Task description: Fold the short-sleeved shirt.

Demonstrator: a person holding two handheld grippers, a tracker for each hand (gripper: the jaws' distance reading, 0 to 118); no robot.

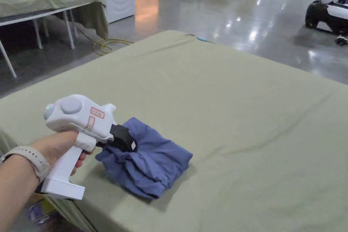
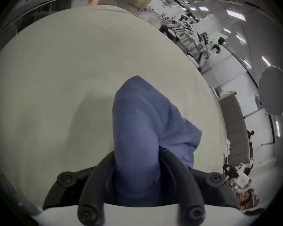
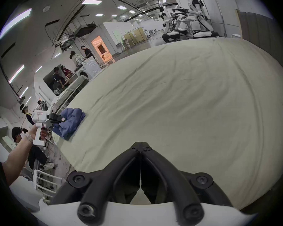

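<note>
We've got the left gripper (image 1: 131,145) clamped on the bunched blue shirt (image 1: 149,163), which sits near the table's (image 1: 238,107) left edge. Right gripper (image 3: 140,149) is over bare table, fingers closed and holding nothing.

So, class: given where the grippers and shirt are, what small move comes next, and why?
Probably lift the left gripper to shake the shirt loose: it is shut on the shirt, which lies bunched at the table edge. The right gripper is shut and holds nothing.
</note>
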